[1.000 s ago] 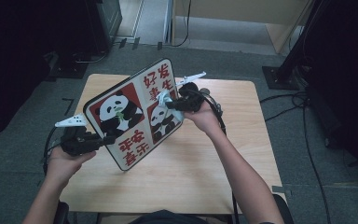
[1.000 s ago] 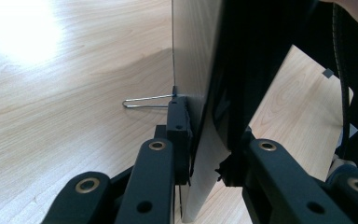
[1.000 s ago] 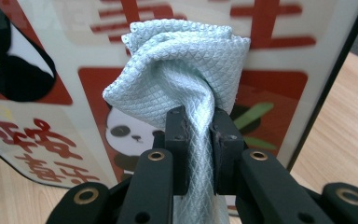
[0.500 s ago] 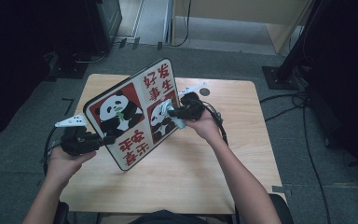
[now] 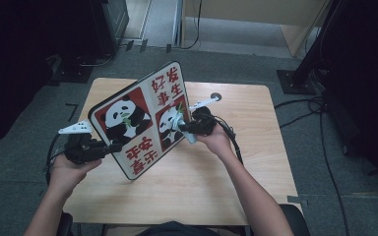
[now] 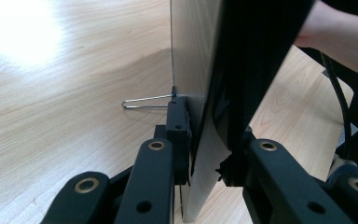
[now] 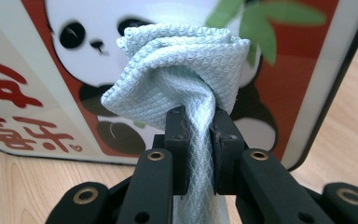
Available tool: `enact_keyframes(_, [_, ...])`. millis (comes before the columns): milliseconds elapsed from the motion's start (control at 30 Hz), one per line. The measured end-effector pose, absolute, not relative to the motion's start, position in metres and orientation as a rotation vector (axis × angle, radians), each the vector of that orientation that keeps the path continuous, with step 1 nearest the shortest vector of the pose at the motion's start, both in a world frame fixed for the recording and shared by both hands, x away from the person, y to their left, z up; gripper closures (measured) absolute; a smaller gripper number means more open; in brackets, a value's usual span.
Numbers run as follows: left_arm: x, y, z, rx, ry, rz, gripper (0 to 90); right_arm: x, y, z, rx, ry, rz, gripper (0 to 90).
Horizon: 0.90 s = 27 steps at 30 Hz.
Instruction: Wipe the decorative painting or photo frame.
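At the frame's centre, one panda sign (image 5: 142,123) is standing tilted on the bench (image 5: 256,147). The left gripper (image 5: 109,147) is clamping the sign's lower-left edge in its jaws, while the right gripper (image 5: 181,126) is pinching one pale blue cloth (image 7: 182,65) against the sign's face.

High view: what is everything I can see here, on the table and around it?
panda picture board: one, red, white and black, held tilted above the table
cloth: one, pale blue, bunched against the board's face
table: one, light wood, centre
wire stand: one, metal, at the board's back
cables: several, black, on the grey floor at right
left gripper: one, black, shut on the board's edge
right gripper: one, black, shut on the cloth
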State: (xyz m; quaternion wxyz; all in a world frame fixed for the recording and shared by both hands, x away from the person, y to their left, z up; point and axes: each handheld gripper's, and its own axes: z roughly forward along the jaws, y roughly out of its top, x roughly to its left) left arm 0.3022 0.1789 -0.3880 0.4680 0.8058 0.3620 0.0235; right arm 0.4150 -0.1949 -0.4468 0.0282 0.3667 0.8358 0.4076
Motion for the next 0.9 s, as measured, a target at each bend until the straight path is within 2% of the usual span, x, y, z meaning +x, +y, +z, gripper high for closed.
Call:
enact_keyframes(467, [0.302,0.178,-0.388,1.982,0.882,0.061,77.4,0.406,-0.197,-0.485,1.208,2.604,1.203,79.8])
enact_keyframes(900, [0.302,0.178,-0.388,1.978,0.887,0.058,77.3,0.404,-0.199,-0.488,1.210,2.633,1.168,80.0])
